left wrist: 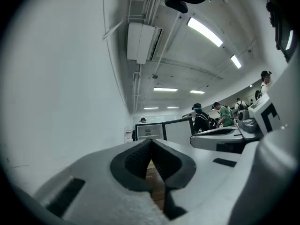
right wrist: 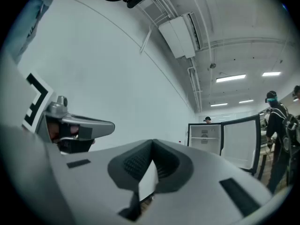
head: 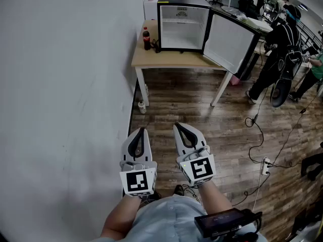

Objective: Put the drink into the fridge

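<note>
A dark cola bottle (head: 146,39) with a red label stands upright at the left end of a wooden table (head: 171,59), just left of a small black fridge (head: 180,25). The fridge door (head: 229,42) hangs wide open to the right, and its white inside shows no contents. The same fridge (right wrist: 205,138) shows far off in the right gripper view. My left gripper (head: 141,130) and right gripper (head: 177,126) are side by side close to my body, far from the table. Both are shut with nothing between their jaws.
A white wall (head: 60,84) runs along the left. A small bottle (head: 142,106) stands on the wooden floor by the table leg. Cables and a power strip (head: 266,166) lie on the floor at right. People (head: 280,49) stand behind the fridge door.
</note>
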Demonstrator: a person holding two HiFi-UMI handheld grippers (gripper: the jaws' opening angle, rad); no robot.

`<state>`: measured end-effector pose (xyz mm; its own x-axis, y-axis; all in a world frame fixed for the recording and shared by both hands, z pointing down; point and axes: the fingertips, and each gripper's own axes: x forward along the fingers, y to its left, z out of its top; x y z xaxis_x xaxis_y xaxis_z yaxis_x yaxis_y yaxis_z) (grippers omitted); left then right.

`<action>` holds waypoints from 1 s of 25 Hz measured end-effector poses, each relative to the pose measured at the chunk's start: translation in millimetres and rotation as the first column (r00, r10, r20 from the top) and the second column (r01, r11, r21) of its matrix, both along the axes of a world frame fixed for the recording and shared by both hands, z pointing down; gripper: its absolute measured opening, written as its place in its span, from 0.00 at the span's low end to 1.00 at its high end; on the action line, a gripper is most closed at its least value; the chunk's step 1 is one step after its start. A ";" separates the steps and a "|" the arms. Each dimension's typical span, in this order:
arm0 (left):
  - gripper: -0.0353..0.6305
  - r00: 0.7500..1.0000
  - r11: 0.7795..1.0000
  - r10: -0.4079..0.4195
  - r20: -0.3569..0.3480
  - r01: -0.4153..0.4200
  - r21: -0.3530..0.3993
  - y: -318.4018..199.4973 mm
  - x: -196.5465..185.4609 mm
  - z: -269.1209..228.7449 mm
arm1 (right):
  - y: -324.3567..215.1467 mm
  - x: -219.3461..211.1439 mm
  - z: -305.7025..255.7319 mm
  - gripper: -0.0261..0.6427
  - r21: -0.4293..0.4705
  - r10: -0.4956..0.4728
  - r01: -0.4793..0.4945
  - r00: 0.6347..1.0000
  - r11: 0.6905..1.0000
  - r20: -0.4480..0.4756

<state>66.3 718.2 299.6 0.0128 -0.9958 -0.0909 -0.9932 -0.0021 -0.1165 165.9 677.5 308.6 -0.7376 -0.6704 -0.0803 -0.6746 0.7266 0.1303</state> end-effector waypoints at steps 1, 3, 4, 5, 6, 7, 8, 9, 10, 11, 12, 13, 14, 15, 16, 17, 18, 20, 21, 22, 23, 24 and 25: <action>0.06 1.000 1.000 -0.002 0.005 0.002 0.003 -2.1 1.9 -1.0 | -2.5 2.1 -0.5 0.04 0.005 0.000 0.000 1.000 1.000 0.002; 0.06 1.000 1.000 -0.006 0.010 0.006 0.005 -5.0 5.8 -1.3 | -6.2 6.4 -0.6 0.04 0.009 0.000 0.000 1.000 1.000 0.008; 0.06 1.000 1.000 -0.006 0.011 0.006 0.004 -5.5 8.0 -0.5 | -6.9 8.7 0.1 0.04 0.006 -0.001 0.001 1.000 1.000 0.012; 0.06 1.000 1.000 -0.007 0.009 0.007 0.001 -5.5 10.3 1.0 | -7.2 11.1 1.1 0.04 -0.001 -0.003 0.003 1.000 1.000 0.018; 0.06 1.000 1.000 -0.011 0.007 0.011 -0.007 -5.3 12.5 3.1 | -7.5 13.7 2.2 0.04 -0.010 -0.004 0.004 1.000 1.000 0.024; 0.06 1.000 1.000 -0.017 0.007 0.017 -0.015 -5.5 14.9 5.0 | -8.3 16.5 3.6 0.05 -0.019 -0.004 0.004 1.000 1.000 0.027; 0.06 1.000 1.000 -0.020 0.007 0.020 -0.018 -6.6 17.9 5.6 | -9.6 19.5 5.1 0.05 -0.025 -0.003 0.004 1.000 1.000 0.027; 0.06 1.000 1.000 -0.020 0.007 0.020 -0.013 -8.9 22.0 4.6 | -11.6 22.8 6.5 0.05 -0.028 -0.004 0.005 1.000 1.000 0.025; 0.06 1.000 1.000 -0.018 0.009 0.018 -0.005 -11.7 26.6 2.8 | -14.0 26.3 7.6 0.05 -0.027 -0.006 0.007 1.000 1.000 0.022; 0.06 1.000 1.000 -0.019 0.011 0.019 0.000 -14.3 31.4 1.6 | -16.5 30.3 8.6 0.05 -0.025 -0.010 0.010 1.000 1.000 0.019; 0.06 1.000 1.000 -0.021 0.012 0.020 0.002 -16.5 36.3 1.8 | -19.0 34.9 9.7 0.05 -0.024 -0.014 0.014 1.000 1.000 0.018; 0.06 1.000 1.000 -0.023 0.013 0.023 0.001 -18.0 41.4 2.9 | -21.3 39.8 10.6 0.05 -0.024 -0.017 0.018 1.000 1.000 0.016; 0.06 1.000 1.000 -0.026 0.012 0.026 -0.001 -19.1 46.4 4.5 | -23.1 44.8 11.2 0.05 -0.022 -0.021 0.021 1.000 1.000 0.014; 0.06 1.000 1.000 -0.029 0.011 0.029 -0.003 -19.6 51.3 5.9 | -24.4 49.6 11.8 0.05 -0.020 -0.023 0.024 1.000 1.000 0.011; 0.06 0.999 0.999 -0.032 0.013 0.033 -0.004 -20.2 55.8 6.4 | -25.9 54.1 12.5 0.05 -0.019 -0.025 0.026 1.000 0.999 0.008; 0.06 0.999 0.999 -0.035 0.018 0.035 -0.004 -21.6 59.8 6.1 | -28.5 57.9 13.2 0.05 -0.016 -0.026 0.026 1.000 1.000 0.004; 0.06 0.999 0.999 -0.038 0.025 0.038 -0.004 -24.2 62.8 5.7 | -32.6 60.8 14.0 0.05 -0.015 -0.026 0.026 1.000 1.000 0.000; 0.06 0.998 0.999 -0.049 0.035 0.050 -0.016 -29.6 64.3 7.3 | -41.6 63.4 17.0 0.05 -0.021 -0.028 0.028 1.000 0.999 0.001; 0.06 0.998 0.998 -0.058 0.039 0.059 -0.023 -31.7 62.8 9.2 | -44.7 63.2 18.7 0.05 -0.025 -0.032 0.032 0.999 0.999 0.002; 0.06 0.997 0.997 -0.067 0.041 0.068 -0.027 -34.3 60.3 11.1 | -47.6 62.1 20.1 0.05 -0.026 -0.037 0.037 0.999 0.999 0.000; 0.06 0.996 0.997 -0.074 0.040 0.075 -0.030 -38.2 57.5 12.7 | -51.2 60.5 21.2 0.05 -0.025 -0.041 0.041 0.999 0.999 -0.002; 0.06 0.996 0.996 -0.080 0.037 0.081 -0.033 -43.3 54.3 13.9 | -56.0 58.6 21.6 0.05 -0.024 -0.043 0.043 0.999 0.999 -0.004; 0.06 0.996 0.996 -0.085 0.032 0.086 -0.037 -49.3 51.3 14.5 | -61.7 56.4 21.2 0.05 -0.022 -0.044 0.044 0.999 0.999 -0.003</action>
<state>117.6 668.9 314.1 -0.0700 -0.9961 -0.0531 -0.9860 0.0772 -0.1478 222.3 615.8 329.8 -0.7670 -0.6386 -0.0634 -0.6412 0.7585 0.1166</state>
